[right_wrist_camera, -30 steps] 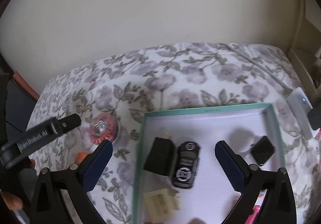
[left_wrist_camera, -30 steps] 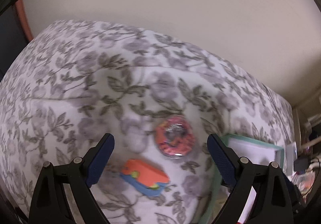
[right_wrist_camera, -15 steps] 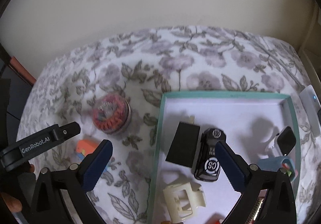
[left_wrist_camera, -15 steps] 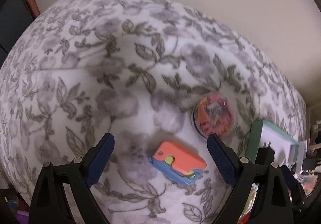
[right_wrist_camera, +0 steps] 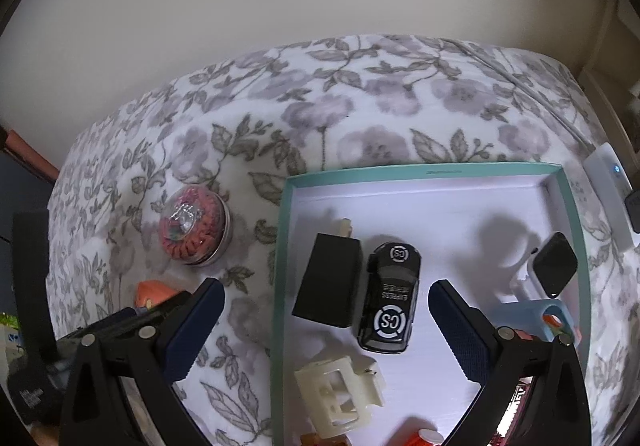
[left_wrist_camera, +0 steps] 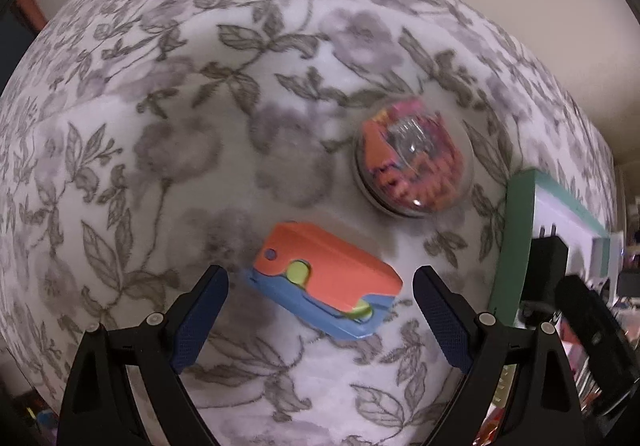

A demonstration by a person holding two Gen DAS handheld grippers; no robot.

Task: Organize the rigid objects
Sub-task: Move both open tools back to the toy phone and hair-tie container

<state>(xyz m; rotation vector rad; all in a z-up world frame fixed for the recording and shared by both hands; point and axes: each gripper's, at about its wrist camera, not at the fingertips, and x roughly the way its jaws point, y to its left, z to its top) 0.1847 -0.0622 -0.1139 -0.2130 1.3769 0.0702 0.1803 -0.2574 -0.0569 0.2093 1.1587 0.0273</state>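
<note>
Only right view: toy car | tray

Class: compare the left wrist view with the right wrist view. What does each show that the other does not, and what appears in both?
Only the left wrist view shows the whole orange and blue toy lying between the open left gripper fingers.

Only the right wrist view shows the tray's contents: the black toy car, the cream hair clip and the open right gripper.

Both show the round clear case on the floral blanket, the teal tray and the black charger.
</note>
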